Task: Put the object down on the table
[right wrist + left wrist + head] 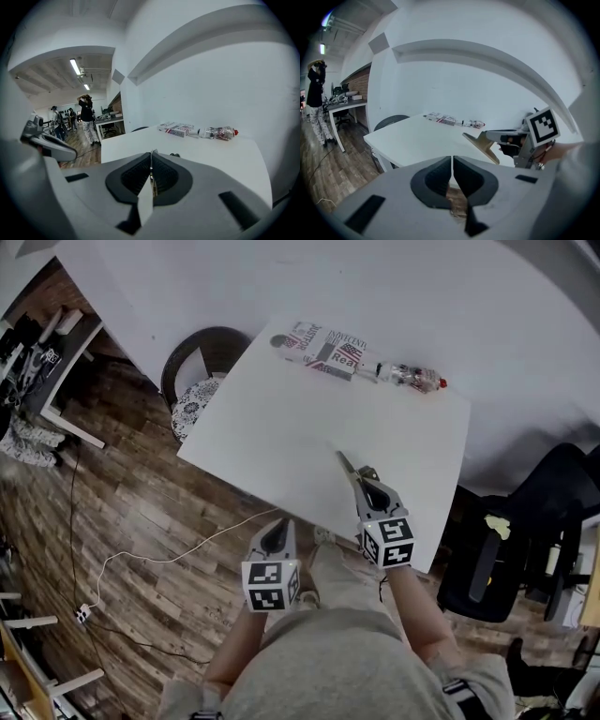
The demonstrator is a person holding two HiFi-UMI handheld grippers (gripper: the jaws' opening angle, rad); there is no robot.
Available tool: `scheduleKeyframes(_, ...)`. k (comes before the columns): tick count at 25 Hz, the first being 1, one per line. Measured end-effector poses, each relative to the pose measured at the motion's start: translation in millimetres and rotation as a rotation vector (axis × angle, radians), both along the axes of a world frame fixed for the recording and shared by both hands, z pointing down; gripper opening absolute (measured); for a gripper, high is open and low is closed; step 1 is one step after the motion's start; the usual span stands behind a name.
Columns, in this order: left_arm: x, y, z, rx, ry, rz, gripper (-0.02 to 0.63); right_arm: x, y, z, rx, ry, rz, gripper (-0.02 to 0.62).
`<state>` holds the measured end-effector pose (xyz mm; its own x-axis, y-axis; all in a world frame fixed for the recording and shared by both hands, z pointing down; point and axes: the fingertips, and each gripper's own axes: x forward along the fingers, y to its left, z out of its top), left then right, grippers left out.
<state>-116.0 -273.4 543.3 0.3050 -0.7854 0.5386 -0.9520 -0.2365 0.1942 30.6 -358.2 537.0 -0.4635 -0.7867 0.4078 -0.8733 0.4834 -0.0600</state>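
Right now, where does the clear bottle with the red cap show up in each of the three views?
Head view: the bottle lies at the far edge of the table, upper right of centre.
Left gripper view: the bottle is small, just right of centre.
Right gripper view: the bottle is right of centre, cap pointing right.
Shared landmark: the printed box, just left of it everywhere.

Thin flat tan piece, clamped edge-up in the jaws of the right gripper, poking out over the white table
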Motion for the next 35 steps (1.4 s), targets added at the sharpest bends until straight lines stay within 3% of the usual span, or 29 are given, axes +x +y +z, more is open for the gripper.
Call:
scheduleKeyframes(16, 15.8, -41.7, 17.5, -0.043, 0.001, 0.021, 0.015, 4.3, -55.9, 54.7, -0.094, 0.06, 0.001, 0.011)
scheduleKeyframes(35, 17.0, -48.0, 25.1, -0.053, 0.012, 0.038, 0.015, 19.2, -71.4, 63.1, -0.097, 0.117, 0.025, 0.032)
